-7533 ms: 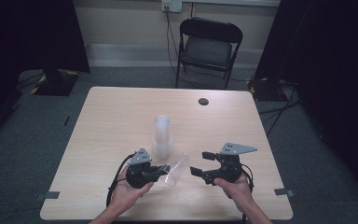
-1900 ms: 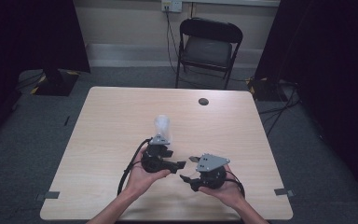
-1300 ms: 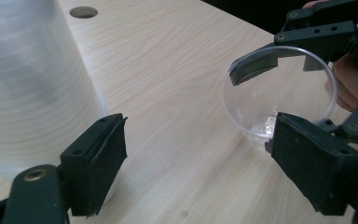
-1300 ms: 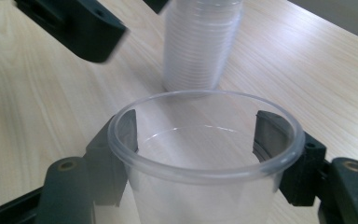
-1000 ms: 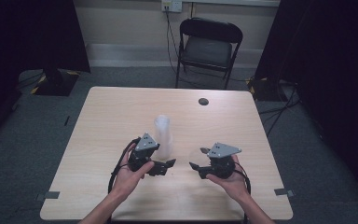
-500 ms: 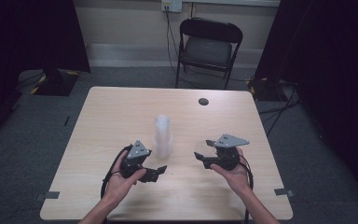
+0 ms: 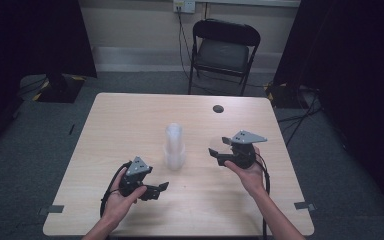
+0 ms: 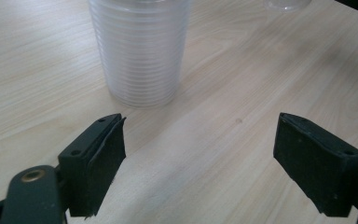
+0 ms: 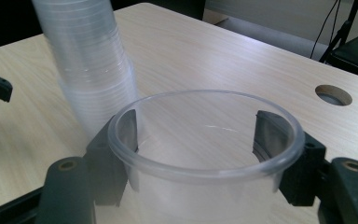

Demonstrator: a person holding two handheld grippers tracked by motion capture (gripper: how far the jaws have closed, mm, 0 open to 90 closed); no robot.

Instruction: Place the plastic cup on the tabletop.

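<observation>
On the left, the left gripper (image 7: 161, 187) hovers low over the near part of the bench (image 7: 130, 120), held in the person's left hand (image 7: 122, 202). Its jaws stand wide apart with nothing between them, and in the left gripper view they point toward the foot of the stack of clear plastic cups (image 8: 140, 51), which stands near but clear of them.

In the middle of the bench the stack (image 7: 174, 147) stands upright and unsupported.

To the right, the right gripper (image 7: 214, 151) is lifted a little above the bench beside the stack. Its jaws clasp a single clear plastic cup (image 9: 205, 154) from outside, one pad on each side of the wall, mouth up. A round cable hole (image 7: 218, 108) sits farther back.

My reading is that one cup has been separated from the stack and now waits to be set down. The next move calls for lowering it level onto bare bench, well apart from the stack, then easing the jaws open without tipping so light a cup.
</observation>
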